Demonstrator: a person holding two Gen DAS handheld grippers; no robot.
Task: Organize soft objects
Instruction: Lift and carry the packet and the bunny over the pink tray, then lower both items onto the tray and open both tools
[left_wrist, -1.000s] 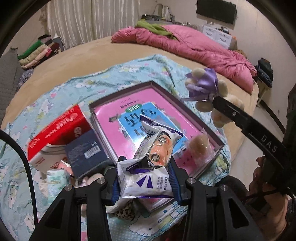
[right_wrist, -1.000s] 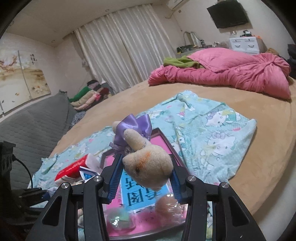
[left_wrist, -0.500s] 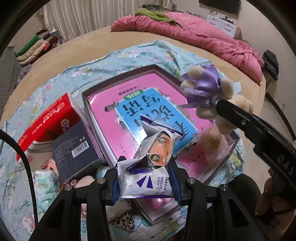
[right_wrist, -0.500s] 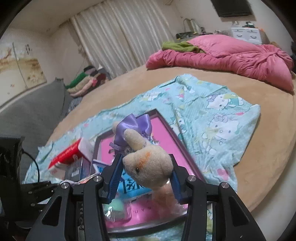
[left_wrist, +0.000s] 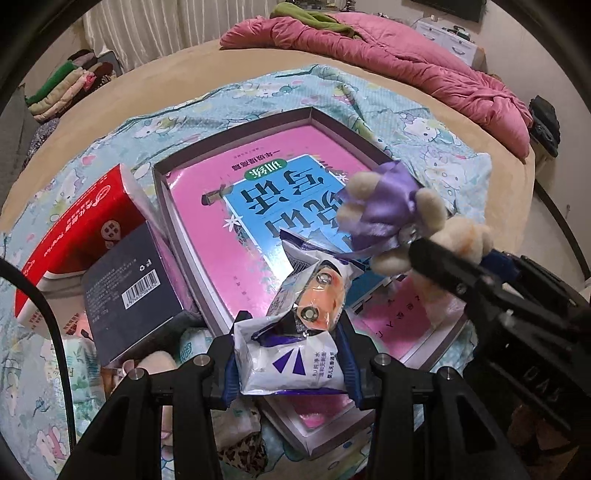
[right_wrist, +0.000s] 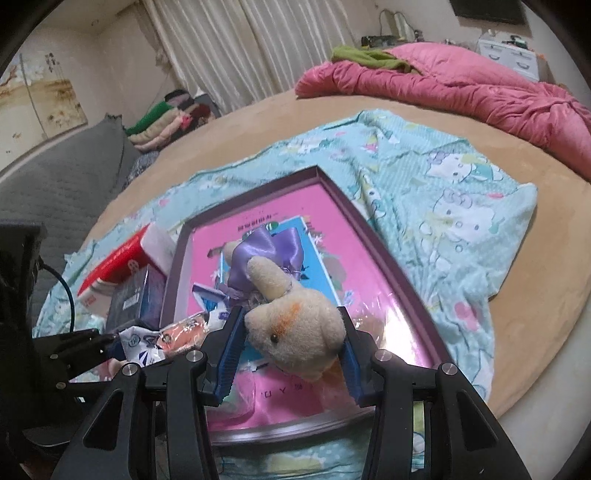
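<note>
A shallow purple box (left_wrist: 314, 114) lies on a bed's cartoon-print blanket (left_wrist: 436, 147). The left gripper (left_wrist: 290, 360) clamps a white snack packet (left_wrist: 291, 354) over the box's six o'clock edge. The right gripper (right_wrist: 291, 345) squeezes a plush toy (right_wrist: 295, 328) with a purple bow above the box's four o'clock corner.

home bedroom: bed (right_wrist: 424, 122), quilt (right_wrist: 461, 88), curtains (right_wrist: 240, 44)

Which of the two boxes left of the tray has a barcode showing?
The dark navy box, nearest the tray; the red box behind shows no barcode.
</note>
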